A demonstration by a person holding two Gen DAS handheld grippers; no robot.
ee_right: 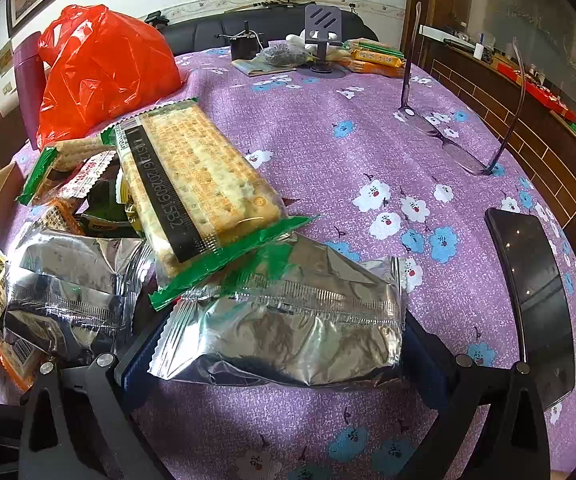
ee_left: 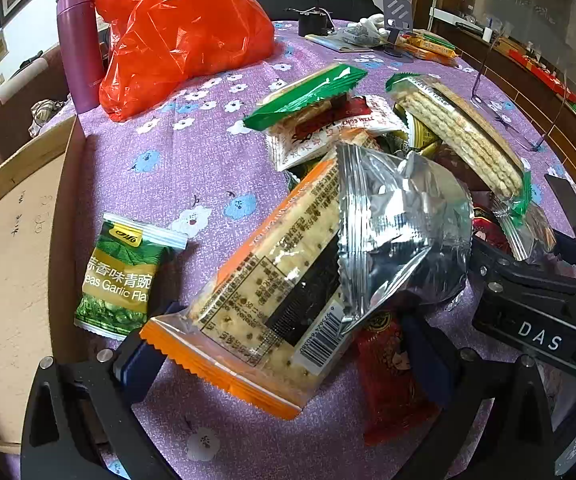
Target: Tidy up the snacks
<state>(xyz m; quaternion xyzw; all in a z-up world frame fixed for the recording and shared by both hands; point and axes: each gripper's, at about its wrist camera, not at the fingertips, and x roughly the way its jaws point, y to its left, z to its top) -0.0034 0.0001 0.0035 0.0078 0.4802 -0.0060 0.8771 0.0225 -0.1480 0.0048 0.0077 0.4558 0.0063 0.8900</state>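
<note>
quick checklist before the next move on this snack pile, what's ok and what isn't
1. Left hand-held gripper straddles the orange cracker pack: ok.
2. Firm grip on that pack: cannot tell; the pads look apart from it.
3. Right hand-held gripper straddles the silver foil packet: ok.
4. Silver packet free to lift: not ok; the green cracker pack rests on its top.
5. Cardboard box open at the left: ok.
6. Eyeglasses and phone away from the pile: ok.
</note>
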